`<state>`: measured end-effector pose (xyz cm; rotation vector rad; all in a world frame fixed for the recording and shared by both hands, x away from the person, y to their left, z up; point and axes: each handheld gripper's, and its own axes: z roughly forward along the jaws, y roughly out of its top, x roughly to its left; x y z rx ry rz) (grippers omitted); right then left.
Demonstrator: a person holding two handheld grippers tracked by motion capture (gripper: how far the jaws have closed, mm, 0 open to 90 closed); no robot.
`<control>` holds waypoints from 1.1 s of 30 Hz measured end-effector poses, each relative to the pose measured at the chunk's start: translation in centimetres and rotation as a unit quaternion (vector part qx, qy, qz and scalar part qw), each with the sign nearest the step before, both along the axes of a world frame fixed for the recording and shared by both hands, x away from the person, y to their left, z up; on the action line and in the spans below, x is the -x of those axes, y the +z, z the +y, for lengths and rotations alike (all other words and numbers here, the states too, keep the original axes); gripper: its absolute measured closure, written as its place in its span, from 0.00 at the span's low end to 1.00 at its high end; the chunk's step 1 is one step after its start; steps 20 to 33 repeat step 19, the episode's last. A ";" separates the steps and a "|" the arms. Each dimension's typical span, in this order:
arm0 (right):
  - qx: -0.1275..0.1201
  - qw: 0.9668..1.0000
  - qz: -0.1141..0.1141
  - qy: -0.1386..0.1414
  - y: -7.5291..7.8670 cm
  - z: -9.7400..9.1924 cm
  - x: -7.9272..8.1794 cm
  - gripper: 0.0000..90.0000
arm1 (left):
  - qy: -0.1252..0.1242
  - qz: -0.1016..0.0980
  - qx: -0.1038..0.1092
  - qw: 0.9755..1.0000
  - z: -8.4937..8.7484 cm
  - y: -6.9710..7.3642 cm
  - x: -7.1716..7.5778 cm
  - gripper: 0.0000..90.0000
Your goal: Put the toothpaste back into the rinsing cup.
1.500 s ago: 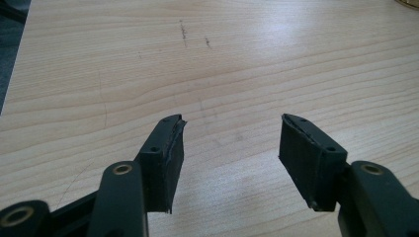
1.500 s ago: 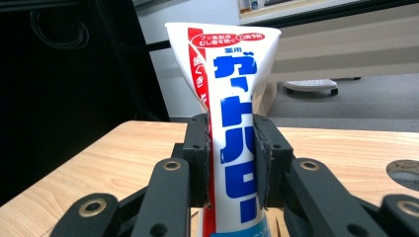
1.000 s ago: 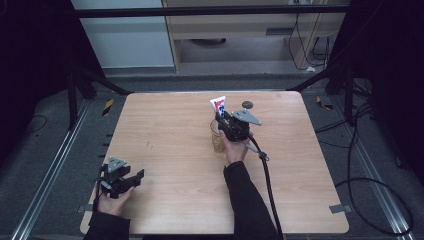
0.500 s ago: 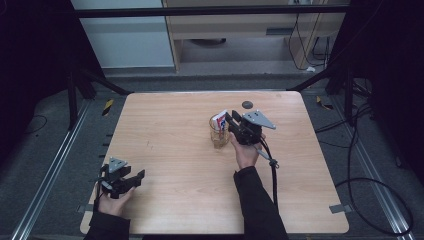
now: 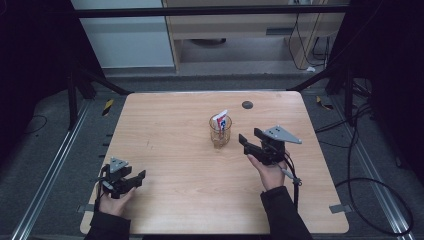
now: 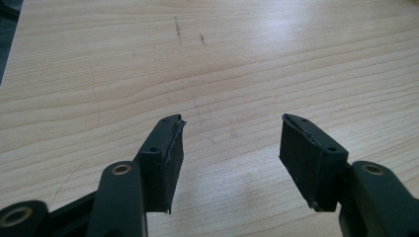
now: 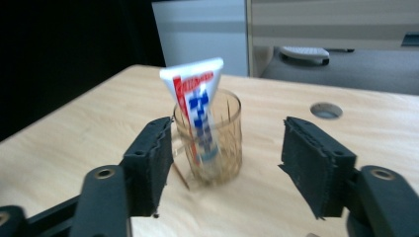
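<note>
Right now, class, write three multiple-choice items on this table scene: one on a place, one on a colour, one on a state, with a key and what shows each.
1. Where is the tube?
A. flat on the table
B. standing in the glass
C. between the left gripper's jaws

2. What colours are printed on the white tube?
A. red and blue
B. green and yellow
C. black and orange

3. How does the right gripper stand?
A. shut on the glass
B. shut on the tube
C. open, apart from the glass

Key: 1 B, the tube leans upright inside the glass near the table middle. 2 A, the right gripper view shows red lettering and blue marks. 3 C, its jaws have just been opening, nothing lies between them, and the high view shows bare wood between it and the glass.
</note>
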<state>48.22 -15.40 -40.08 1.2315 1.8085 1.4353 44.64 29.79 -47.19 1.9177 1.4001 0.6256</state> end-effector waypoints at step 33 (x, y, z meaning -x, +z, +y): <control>0.049 0.996 0.071 -0.014 -4.0 -6.3 4.9 0.24 | -0.017 -0.007 0.003 1.000 -0.2 -0.1 0.1 0.41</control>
